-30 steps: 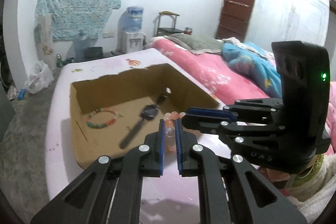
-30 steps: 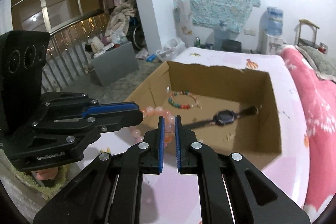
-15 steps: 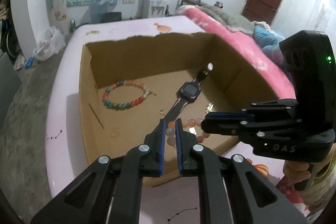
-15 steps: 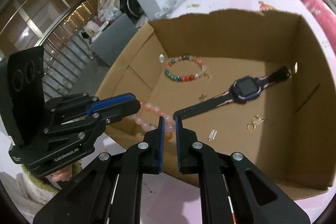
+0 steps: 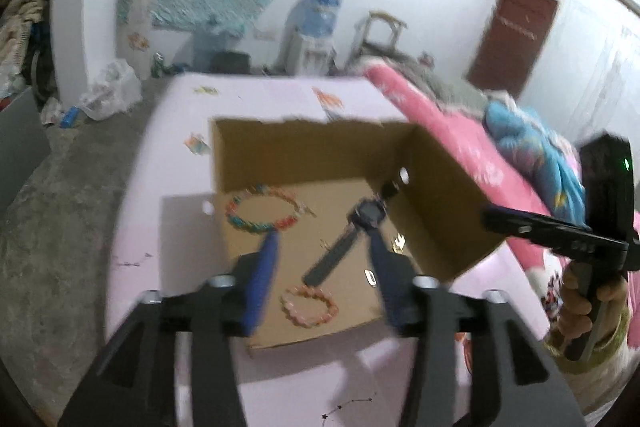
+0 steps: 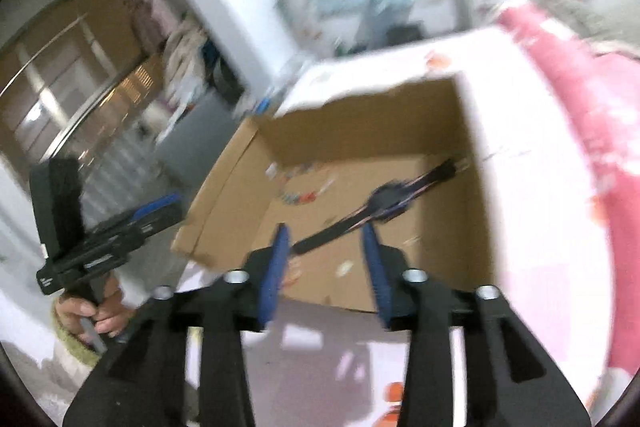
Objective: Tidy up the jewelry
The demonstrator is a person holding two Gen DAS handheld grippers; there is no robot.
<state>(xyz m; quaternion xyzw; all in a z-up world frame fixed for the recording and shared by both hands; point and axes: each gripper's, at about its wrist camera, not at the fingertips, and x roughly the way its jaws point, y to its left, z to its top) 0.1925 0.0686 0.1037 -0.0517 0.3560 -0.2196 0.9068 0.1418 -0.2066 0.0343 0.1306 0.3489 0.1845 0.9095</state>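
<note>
An open cardboard box [image 5: 440, 195] [image 6: 216, 211] stands on the pale pink table [image 5: 176, 147]. On its floor lie a multicolour bead bracelet [image 5: 260, 215] [image 6: 300, 195], a dark watch [image 5: 352, 235] [image 6: 388, 199] and, near the front wall, a pink bead bracelet [image 5: 308, 307]. My left gripper [image 5: 323, 241] [image 6: 172, 205] hovers over the box's front edge; its jaws are opening with nothing pressed between them. My right gripper [image 6: 325, 233] [image 5: 492, 217] hovers beside it, jaws also opening and empty. Both views are blurred by motion.
Small gold pieces [image 5: 398, 241] and a clip [image 5: 370, 277] also lie in the box. A pink bed cover [image 5: 460, 131] runs along the right of the table. A hand [image 5: 580, 303] holds the right gripper's handle. Bare concrete floor [image 5: 60, 227] lies to the left.
Both grippers were shut together on the pink bead bracelet over the box. Both have now opened, the bracelet lies on the box floor, and both grippers have drawn back.
</note>
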